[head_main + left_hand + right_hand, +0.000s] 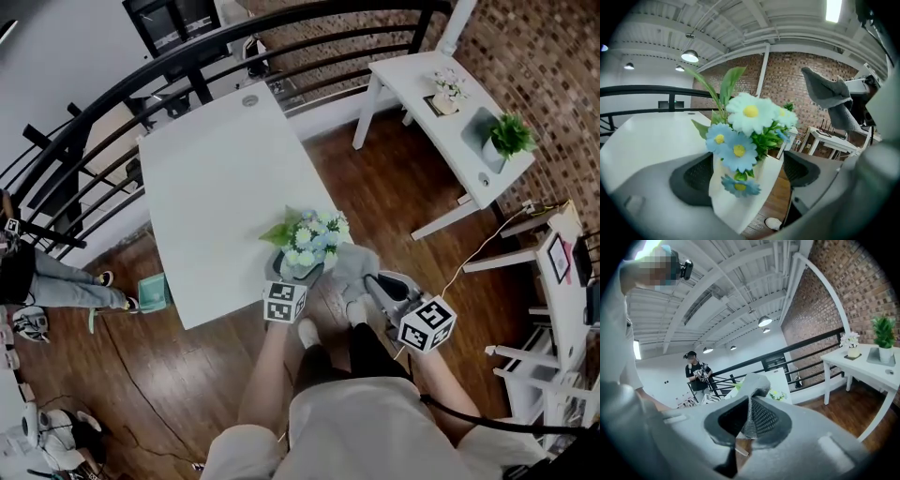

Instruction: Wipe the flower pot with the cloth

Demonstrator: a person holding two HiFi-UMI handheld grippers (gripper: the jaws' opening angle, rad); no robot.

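A white flower pot [300,271] of blue and white daisies [314,234] is at the near edge of the white table [216,178]. My left gripper [296,277] holds it. In the left gripper view the pot [740,201] fills the gap of that gripper [747,173], with its left side on one pad and its upper right corner meeting the other. Wood floor shows below it. My right gripper [372,279] is just right of the pot, shut on a grey cloth [352,267]. The cloth [754,390] stands pinched up between the pads of that gripper [749,420], close to the flowers; whether it touches the pot I cannot tell.
A second white table [427,98] at the back right carries a green plant [511,136] and a small flower pot [448,91]. A black railing [94,103] curves behind the table. A person [56,277] stands at the left, near a teal bin [153,292].
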